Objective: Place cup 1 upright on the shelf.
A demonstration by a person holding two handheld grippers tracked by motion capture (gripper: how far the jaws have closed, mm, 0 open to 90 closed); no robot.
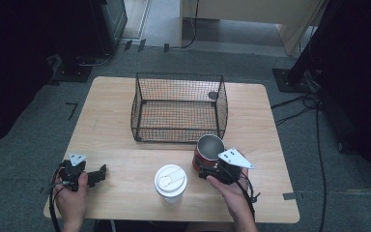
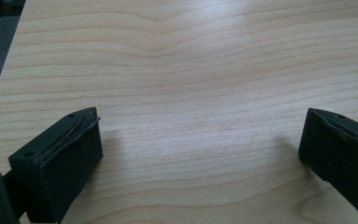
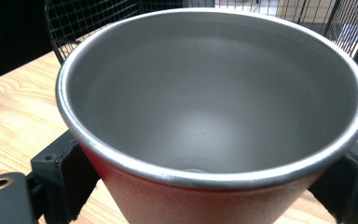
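**Red cup between the right jaws, left jaws wide over bare wood**

The right gripper (image 1: 207,169) sits at the near right part of the wooden surface (image 1: 116,125), and the red cup (image 1: 207,151) with a metal inside stands just in front of it, close to the near right corner of the black wire basket (image 1: 178,107). In the right gripper view the cup (image 3: 214,116) stands between the two black jaws, one jaw at each side of its lower red wall. The jaws stand against the cup on both sides and appear to hold it, but the exact place where the pads meet the wall is covered by the wide rim, so the contact itself is hard to see. The bottom of the cup is cut off at the lower edge of that view, and whether it rests on the surface cannot be told there. In the high view the person's right hand (image 1: 232,193) covers the back of the gripper.

The left gripper (image 1: 99,175) lies at the near left of the surface, well apart from the cup. In the left gripper view its jaws are wide apart, with only bare wood (image 2: 191,93) between them; the right jaw is partly cut off by the frame.

A white lidded cup (image 1: 170,181) stands between the two grippers, near the front edge.
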